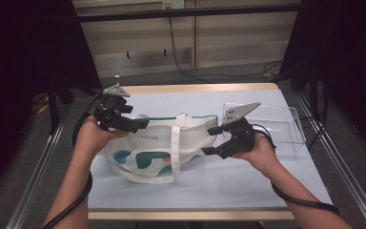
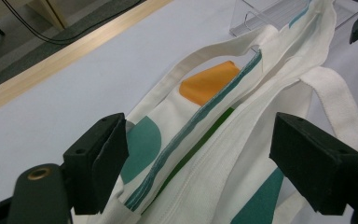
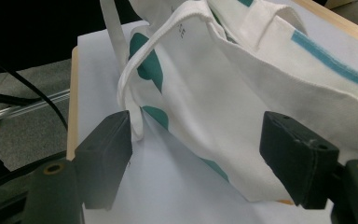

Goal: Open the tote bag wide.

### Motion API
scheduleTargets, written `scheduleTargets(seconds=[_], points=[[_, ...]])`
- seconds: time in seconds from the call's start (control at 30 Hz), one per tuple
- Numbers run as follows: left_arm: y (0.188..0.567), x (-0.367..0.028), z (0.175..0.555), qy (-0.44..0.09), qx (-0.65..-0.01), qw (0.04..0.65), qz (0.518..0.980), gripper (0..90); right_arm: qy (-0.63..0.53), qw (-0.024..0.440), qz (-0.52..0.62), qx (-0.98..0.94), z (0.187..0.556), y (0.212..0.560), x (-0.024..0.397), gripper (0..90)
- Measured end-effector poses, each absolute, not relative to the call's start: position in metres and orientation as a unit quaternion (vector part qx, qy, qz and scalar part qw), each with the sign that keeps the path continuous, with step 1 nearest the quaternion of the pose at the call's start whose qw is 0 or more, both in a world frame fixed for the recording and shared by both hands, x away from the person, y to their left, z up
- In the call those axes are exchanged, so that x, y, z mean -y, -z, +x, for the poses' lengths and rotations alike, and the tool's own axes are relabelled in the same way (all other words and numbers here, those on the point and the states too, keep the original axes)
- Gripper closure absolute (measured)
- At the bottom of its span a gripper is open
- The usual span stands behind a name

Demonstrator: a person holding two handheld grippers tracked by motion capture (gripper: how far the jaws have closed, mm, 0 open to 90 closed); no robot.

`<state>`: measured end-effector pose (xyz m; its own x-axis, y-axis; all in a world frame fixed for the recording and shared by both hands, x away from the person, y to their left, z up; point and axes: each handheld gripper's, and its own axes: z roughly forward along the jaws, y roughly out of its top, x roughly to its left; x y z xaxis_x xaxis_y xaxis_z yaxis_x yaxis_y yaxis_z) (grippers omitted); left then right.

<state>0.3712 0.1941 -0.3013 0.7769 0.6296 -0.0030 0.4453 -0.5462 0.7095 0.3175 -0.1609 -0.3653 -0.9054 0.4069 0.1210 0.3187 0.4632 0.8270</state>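
The white tote bag [image 1: 159, 148] carries one readable word, "HOUSE", printed in small grey capitals on its front panel, just above the teal shapes and just beside the hanging strap [image 1: 175, 150], on its left in the high view. In the right gripper view a tiny dark mark sits on the bag's rolled hem, too small to read.

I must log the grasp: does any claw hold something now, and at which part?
Nothing is held. Both the left claw and right claw stand open around the ends of the tote bag.
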Motion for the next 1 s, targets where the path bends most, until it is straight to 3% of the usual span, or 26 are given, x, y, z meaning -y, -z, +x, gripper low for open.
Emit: scheduleTargets(seconds=[0.6,1.0], points=[[0.303,-0.188,0.378,-0.124,-0.31,0.358,0.872,18.9,-0.486,0.047,0.206,-0.848,0.326,0.351,0.155,25.5],[0.305,-0.186,0.382,-0.114,-0.31,0.356,0.874,24.4,-0.482,0.053,0.202,-0.851,0.334,0.345,0.148,25.2]])
